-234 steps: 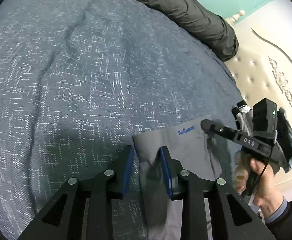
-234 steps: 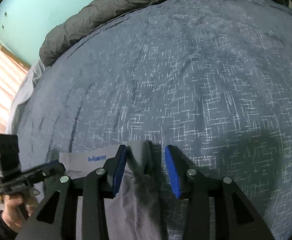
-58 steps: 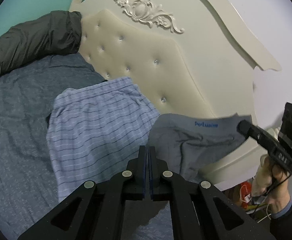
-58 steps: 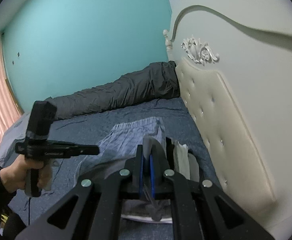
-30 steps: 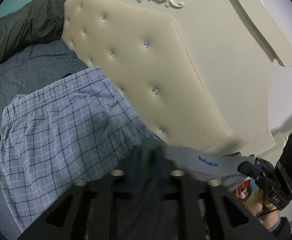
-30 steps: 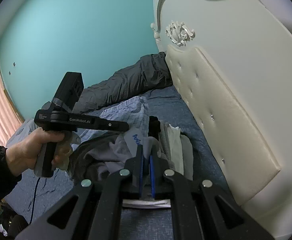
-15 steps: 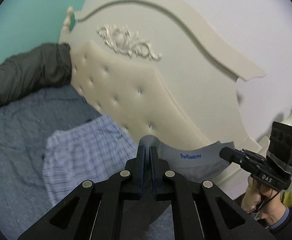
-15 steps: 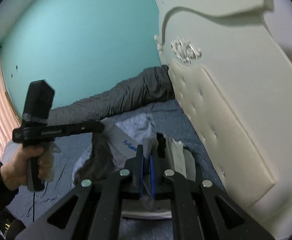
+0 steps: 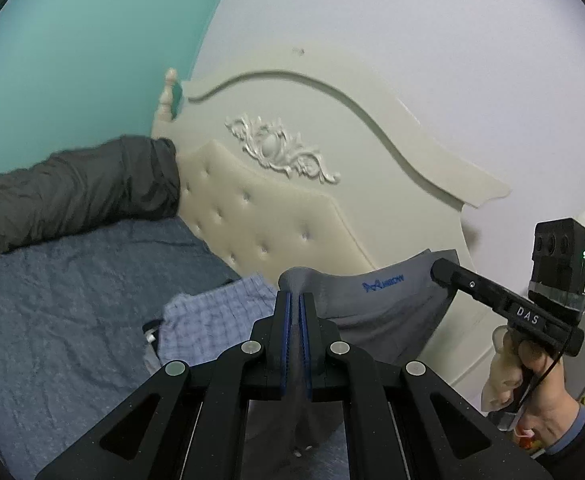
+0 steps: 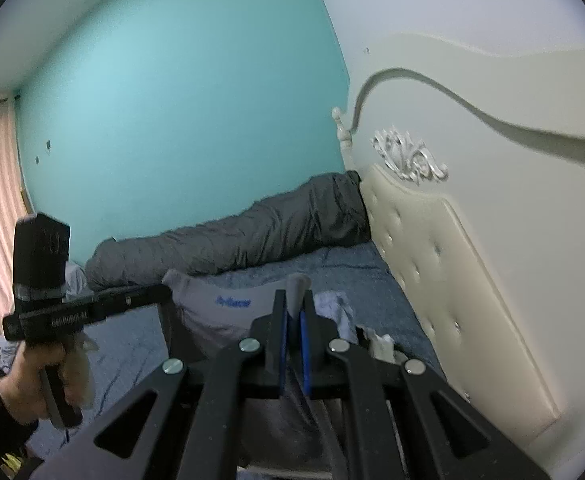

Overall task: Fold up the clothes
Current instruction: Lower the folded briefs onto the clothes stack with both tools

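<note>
I am holding the grey garment in the air above the bed's headboard end, its waistband stretched sideways between my left claw and right claw, both clamped on it.

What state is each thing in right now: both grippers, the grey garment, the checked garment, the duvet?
Left gripper: shut on the grey garment's waistband.
Right gripper: shut on the same waistband, other end.
Grey garment: lifted off the bed, waistband stretched between the grippers, rest hanging.
Checked garment: lying rumpled on the bed.
Duvet: rolled up along the wall.
</note>
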Motion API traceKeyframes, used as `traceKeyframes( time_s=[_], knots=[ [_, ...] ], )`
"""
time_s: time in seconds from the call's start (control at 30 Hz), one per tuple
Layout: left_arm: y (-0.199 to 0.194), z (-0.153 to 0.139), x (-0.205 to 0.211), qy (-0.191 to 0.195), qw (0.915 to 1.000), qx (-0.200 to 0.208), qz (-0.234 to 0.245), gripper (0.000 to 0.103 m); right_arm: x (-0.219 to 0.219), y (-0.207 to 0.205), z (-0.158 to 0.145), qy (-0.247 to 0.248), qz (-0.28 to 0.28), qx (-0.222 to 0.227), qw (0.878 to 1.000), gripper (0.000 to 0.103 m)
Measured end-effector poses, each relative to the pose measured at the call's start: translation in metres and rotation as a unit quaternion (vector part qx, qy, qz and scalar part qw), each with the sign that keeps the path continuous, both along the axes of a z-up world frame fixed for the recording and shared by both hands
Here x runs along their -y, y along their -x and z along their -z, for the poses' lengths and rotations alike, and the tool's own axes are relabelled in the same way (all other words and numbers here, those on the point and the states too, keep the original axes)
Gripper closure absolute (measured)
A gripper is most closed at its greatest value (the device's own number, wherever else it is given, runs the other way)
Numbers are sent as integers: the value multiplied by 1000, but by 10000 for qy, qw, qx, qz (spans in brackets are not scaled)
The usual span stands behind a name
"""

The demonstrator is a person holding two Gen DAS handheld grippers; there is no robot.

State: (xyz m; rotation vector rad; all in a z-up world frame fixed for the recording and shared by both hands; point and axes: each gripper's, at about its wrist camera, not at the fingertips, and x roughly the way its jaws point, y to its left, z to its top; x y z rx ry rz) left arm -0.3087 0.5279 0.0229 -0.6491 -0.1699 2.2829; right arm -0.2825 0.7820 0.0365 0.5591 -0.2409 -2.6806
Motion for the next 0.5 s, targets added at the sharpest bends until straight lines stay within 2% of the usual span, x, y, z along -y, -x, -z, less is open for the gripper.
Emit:
traceKeyframes(
  time_s=[0.13,0.5],
  knots=[
    [-5,-14,8,16,9998,-178,-72,98,7,-2,-14,-7,-78,-149,9999,98],
    [-20,-40,19,51,9993,-323,-173,98,20,-9,-37,-94,-166,-264,9995,98]
  ],
)
